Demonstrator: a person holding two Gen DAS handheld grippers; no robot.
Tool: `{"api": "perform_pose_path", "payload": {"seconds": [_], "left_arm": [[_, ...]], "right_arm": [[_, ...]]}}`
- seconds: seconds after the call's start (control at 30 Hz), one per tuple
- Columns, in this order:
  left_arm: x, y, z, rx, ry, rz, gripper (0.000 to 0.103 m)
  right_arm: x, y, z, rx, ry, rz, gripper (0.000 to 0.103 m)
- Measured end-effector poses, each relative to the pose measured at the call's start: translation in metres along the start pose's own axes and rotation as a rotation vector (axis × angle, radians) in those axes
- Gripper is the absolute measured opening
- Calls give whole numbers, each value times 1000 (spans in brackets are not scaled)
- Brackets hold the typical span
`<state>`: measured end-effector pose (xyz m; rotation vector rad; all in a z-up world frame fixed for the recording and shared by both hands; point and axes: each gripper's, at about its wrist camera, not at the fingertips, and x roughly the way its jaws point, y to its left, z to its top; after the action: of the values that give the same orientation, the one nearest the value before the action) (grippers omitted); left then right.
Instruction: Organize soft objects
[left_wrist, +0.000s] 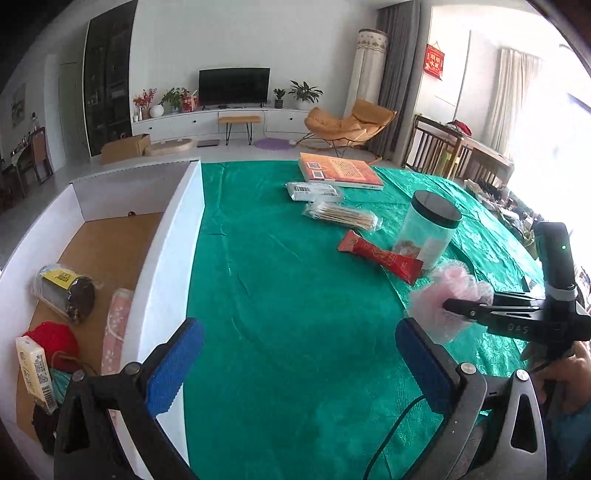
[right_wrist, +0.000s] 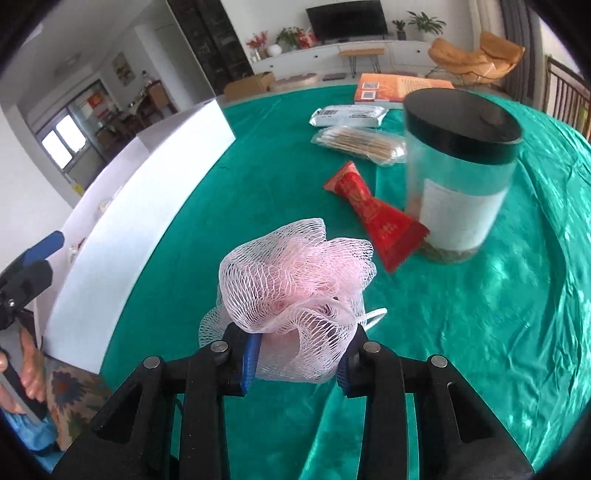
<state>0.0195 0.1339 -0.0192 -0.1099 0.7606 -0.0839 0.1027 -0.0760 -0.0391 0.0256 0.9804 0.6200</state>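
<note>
A pink mesh bath pouf (right_wrist: 295, 266) sits between the blue pads of my right gripper (right_wrist: 299, 360), which is shut on its lower part, low over the green tablecloth (right_wrist: 229, 192). In the left wrist view the same pouf (left_wrist: 458, 284) shows at the right with the right gripper (left_wrist: 448, 306) on it. My left gripper (left_wrist: 299, 332) stands wide open with nothing between its fingers, just right of the white box (left_wrist: 173, 258). Inside the box lie a red yarn ball (left_wrist: 55, 338), a tissue pack (left_wrist: 35, 369), a pink patterned cloth (left_wrist: 118, 325) and a wrapped roll (left_wrist: 66, 291).
Beyond the pouf stand a clear jar with a black lid (right_wrist: 461, 177) and a red packet (right_wrist: 373, 214). Farther back lie a bag of cotton swabs (left_wrist: 341, 214), a white wipes pack (left_wrist: 314, 190) and an orange book (left_wrist: 340, 170). The box wall (right_wrist: 147, 206) runs along the left.
</note>
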Motion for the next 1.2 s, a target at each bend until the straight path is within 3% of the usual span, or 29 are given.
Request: {"api": "perform_pose_path", "payload": {"seconds": [0.13,0.27,0.3,0.37,0.4,0.47,0.6,0.67,0.77,0.97,1.07,1.2], "left_arm": [[36,-10,-6,-42,71,-46,103],[65,-18,-7,-74,124,-66,102],[69,-21,-7,-69,127,-63,102],[74,-26,-7,-52,137,-54,103],[75,-28,-8,-41,140,-49,102],[76,-29,-10,-24,142,-39,102],[89,-24,-18,-51,173,-33,102],[100,-25,-18,-97,203,-56,102],[116,-33,-5,-166,192,-118,103],[163,-41,45,-388,146,-107,102],[192,-47,60,-431,162,-46,102],[220,-60,62,-345,180,96,102]], "right_arm": [[-52,-57,-15,64,-89,-155,36],[-70,-117,7,152,-170,-259,37],[-69,-128,15,156,-204,-285,40],[-61,-154,30,193,-247,-287,64],[-54,-166,34,228,-244,-262,70],[-40,-184,34,300,-203,-231,72],[-51,-179,0,353,-284,-189,74],[-58,-169,-22,353,-306,-218,76],[-52,-160,-38,350,-260,-239,76],[-32,-147,-40,272,-211,-279,76],[-26,-147,-41,269,-197,-268,76],[-26,-145,-42,255,-200,-261,76]]}}
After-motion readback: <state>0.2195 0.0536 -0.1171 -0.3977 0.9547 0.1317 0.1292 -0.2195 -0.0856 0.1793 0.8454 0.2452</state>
